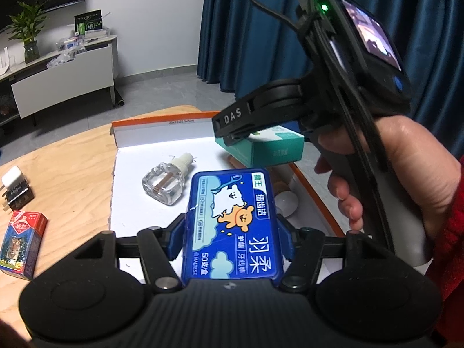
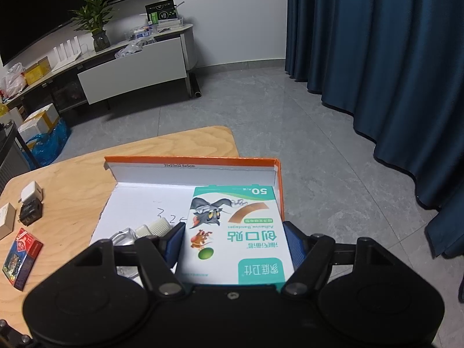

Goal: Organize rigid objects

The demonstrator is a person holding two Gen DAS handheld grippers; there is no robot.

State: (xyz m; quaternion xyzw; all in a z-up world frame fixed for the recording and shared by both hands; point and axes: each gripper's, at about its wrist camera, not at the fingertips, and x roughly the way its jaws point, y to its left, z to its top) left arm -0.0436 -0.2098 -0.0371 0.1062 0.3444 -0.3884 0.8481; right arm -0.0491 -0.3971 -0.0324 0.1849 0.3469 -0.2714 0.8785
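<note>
Looking along the left gripper (image 1: 230, 237), its two blue pads are pressed against the sides of a blue floss-pick case (image 1: 232, 226), which it holds above the near part of an open orange-edged box (image 1: 162, 123) with a white floor. On that floor, just left of the case, lies a clear glass bottle (image 1: 163, 184) with a ribbed white cap, tipped on its side. A white bulb (image 1: 287, 203) shows at the right, beside the case. Farther right, the right gripper (image 1: 232, 133) is held by a hand (image 1: 388, 171) and clamps a green-and-white bandage box (image 1: 269, 148) over the far right of the orange-edged box. On the wooden table (image 1: 66, 168) to the left sit a red card pack (image 1: 21, 243) and a white charger (image 1: 11, 177) near a black adapter (image 1: 18, 195)

From the right wrist view, the right gripper (image 2: 235, 243) has its pads closed against both sides of the bandage box (image 2: 235, 232), held over the right side of the orange-edged box (image 2: 191, 161), near its far right corner. The bottle (image 2: 136, 233) lies at the left, partly hidden behind the left finger. The card pack (image 2: 21, 256), charger (image 2: 32, 190) and adapter (image 2: 30, 211) rest on the table (image 2: 72, 188) at the left
</note>
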